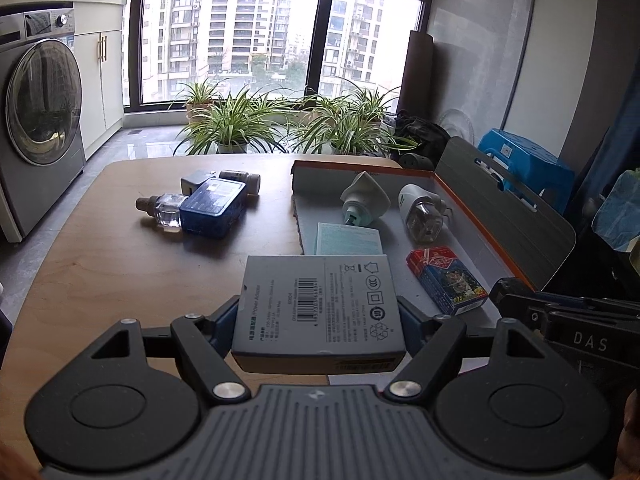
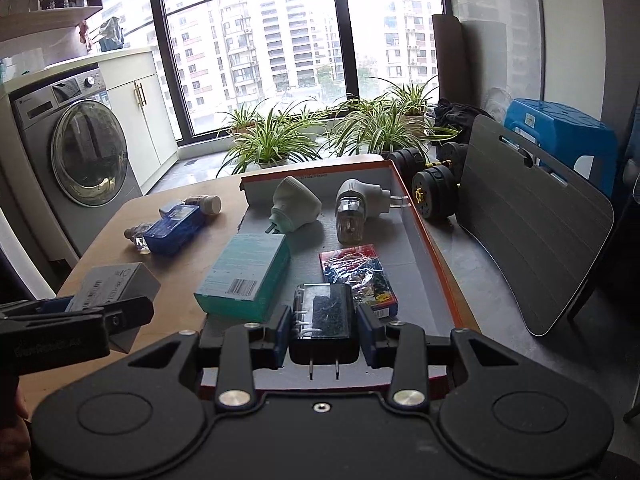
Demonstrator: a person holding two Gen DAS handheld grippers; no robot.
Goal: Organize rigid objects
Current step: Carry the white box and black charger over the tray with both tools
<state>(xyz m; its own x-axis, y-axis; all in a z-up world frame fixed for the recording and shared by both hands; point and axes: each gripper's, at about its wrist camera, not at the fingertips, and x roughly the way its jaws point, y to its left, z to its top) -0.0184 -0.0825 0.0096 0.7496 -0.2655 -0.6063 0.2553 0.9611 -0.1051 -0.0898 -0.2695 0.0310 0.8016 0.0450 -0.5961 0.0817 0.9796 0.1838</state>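
The left gripper (image 1: 320, 316) is clamped on a grey box (image 1: 320, 312), one blue pad against each side, the barcode face turned up; the box is held above the near edge of the wooden table (image 1: 120, 264), just left of the tray (image 1: 476, 216). The right gripper (image 2: 320, 320) is closed tight on a black charger (image 2: 324, 320), its two prongs pointing back toward the camera, held over the tray's near end.

Plenty is hard to read. The small print on the grey box is too fine to make out, and from the right wrist view only one corner of it shows behind the other tool. The tray's near wall is covered by the gripper bodies in both views. A slice of a hand (barely a blur) sits at the frame edges.

In the tray lie a teal box (image 2: 244, 276), a red and blue card pack (image 2: 358, 280), a white plug-in unit (image 2: 296, 208) and a second one with a glass bottle (image 2: 354, 208). Left of the tray, on the bare table, a blue case (image 1: 214, 208) sits touching a small clear bottle (image 1: 166, 210), with a grey adapter (image 1: 194, 182) and another bottle (image 1: 240, 180) partly hidden behind it.
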